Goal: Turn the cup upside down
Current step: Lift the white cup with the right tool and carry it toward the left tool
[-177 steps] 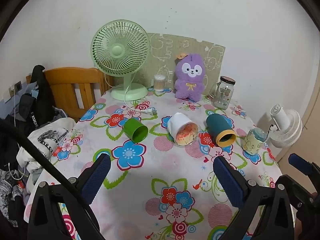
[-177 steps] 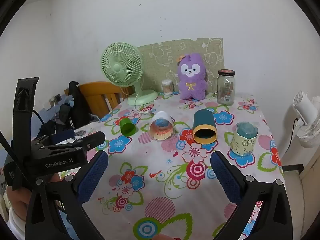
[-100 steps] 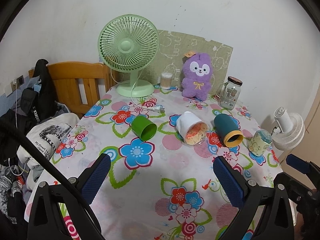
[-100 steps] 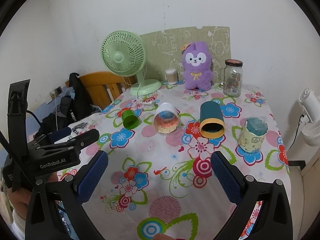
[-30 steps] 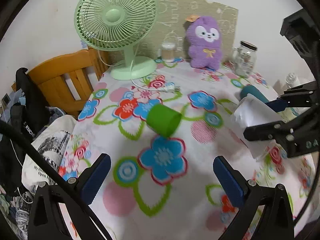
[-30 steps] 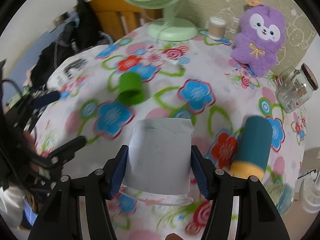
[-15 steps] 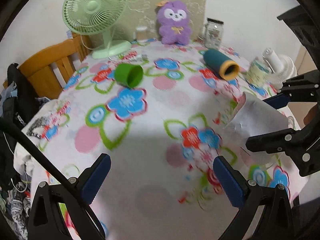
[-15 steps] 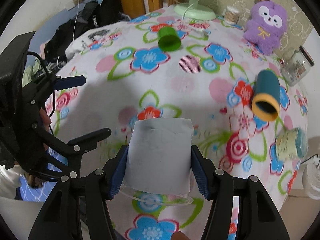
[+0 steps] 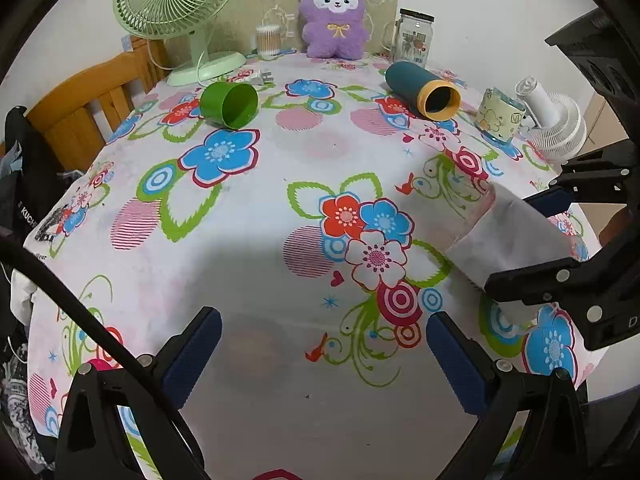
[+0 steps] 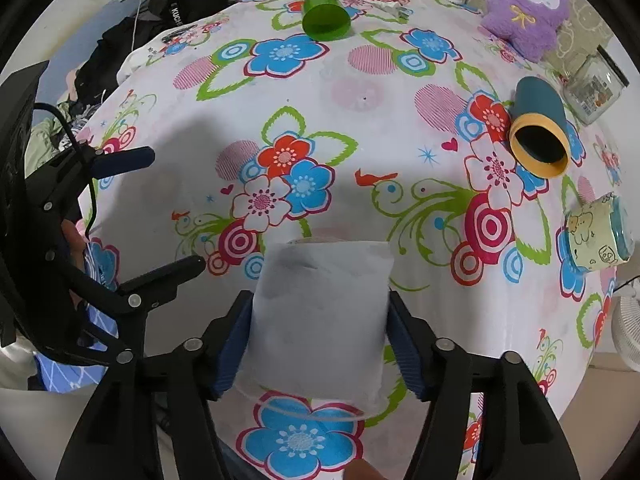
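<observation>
Green cup (image 9: 229,104), purple plush (image 9: 334,16), teal-and-yellow cup (image 9: 422,90), floral tablecloth (image 9: 248,208)

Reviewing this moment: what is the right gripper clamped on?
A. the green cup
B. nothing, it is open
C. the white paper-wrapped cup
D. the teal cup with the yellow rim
C: the right gripper has both blue pads pressed against the sides of the white paper-wrapped cup, while the green cup and teal cup lie untouched on the table.

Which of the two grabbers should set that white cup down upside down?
The right gripper: its fingers already clamp the white cup over the tablecloth. The left gripper is open and empty.
</observation>
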Tool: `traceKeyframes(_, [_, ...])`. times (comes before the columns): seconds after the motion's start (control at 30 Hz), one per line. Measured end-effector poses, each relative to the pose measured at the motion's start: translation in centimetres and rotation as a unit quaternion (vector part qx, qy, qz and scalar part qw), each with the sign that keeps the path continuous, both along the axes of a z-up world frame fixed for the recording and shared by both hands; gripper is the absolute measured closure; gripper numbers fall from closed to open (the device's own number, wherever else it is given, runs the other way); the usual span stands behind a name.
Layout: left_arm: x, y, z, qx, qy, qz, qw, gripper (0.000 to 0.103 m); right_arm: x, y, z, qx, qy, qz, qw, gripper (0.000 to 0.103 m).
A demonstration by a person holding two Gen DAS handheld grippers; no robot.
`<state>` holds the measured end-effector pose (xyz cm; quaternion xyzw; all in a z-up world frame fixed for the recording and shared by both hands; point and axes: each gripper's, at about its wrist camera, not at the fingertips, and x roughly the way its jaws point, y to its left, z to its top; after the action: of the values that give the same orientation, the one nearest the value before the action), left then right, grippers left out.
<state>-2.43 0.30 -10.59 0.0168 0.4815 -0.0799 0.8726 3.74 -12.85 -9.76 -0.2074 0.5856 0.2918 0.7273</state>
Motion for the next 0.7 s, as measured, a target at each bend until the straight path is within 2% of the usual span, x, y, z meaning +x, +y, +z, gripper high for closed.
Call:
traceKeyframes(0.2, [0.1, 0.0, 0.1, -0.007, 0.001, 0.005, 1.0000, 0.000, 0.3, -0.4, -0.2, 0.012, 0.014, -0.001, 1.000, 0.021])
traceKeyframes(0.7, [-0.1, -0.1, 2.3, -0.027, -0.007, 0.003, 0.9996, 0.000, -0.6, -3.5, 3.3, 0.056, -0.001, -0.020, 0.998, 0.021])
